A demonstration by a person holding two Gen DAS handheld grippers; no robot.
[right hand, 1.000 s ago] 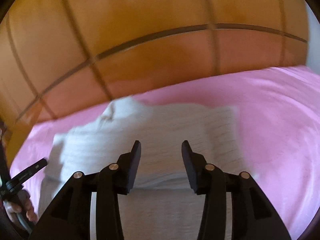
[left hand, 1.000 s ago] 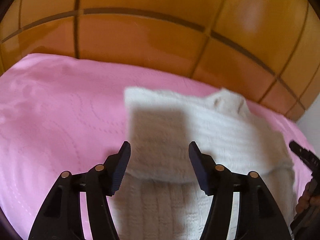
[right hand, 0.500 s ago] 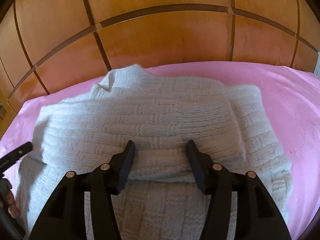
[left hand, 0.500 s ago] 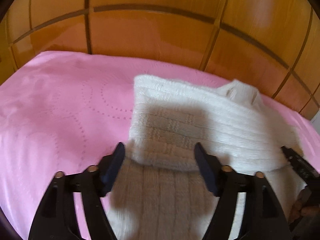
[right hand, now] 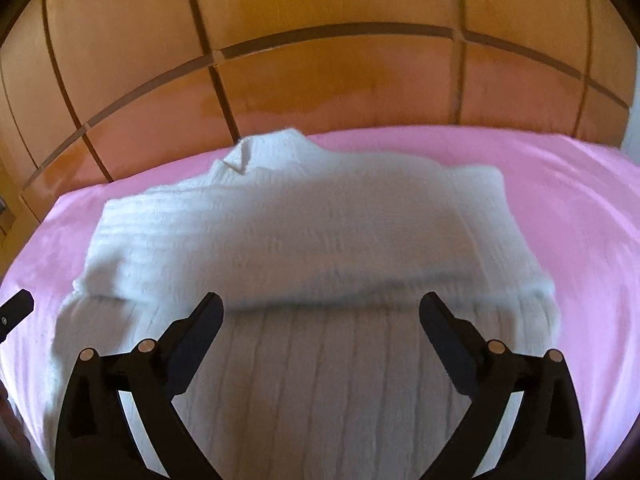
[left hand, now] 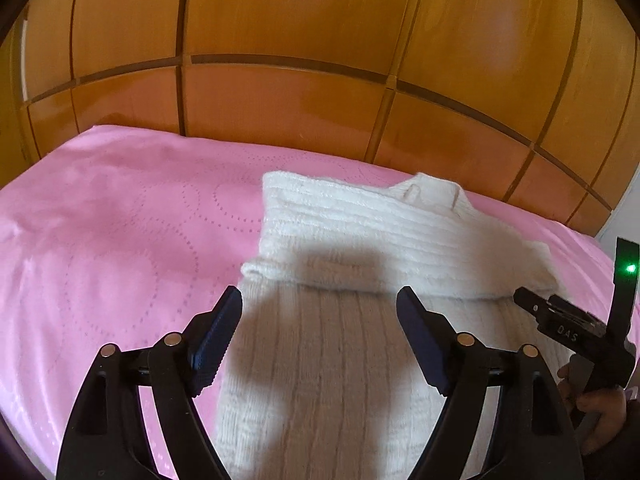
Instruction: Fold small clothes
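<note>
- My left gripper point(left hand: 320, 316) tilts downward, its jaws opening and nothing pressed between the pads.
- My right gripper point(right hand: 320, 320) tilts downward too, jaws opening to a wide spread, pads free.
- From my left camera, my right hand point(left hand: 596, 412) shows at four o'clock, fingers wrapped round its handle.

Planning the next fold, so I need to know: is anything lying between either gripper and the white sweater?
Nothing visible does. The left gripper and right gripper, jaws opening and empty, hang directly over the white sweater on the pink bedcover.
</note>
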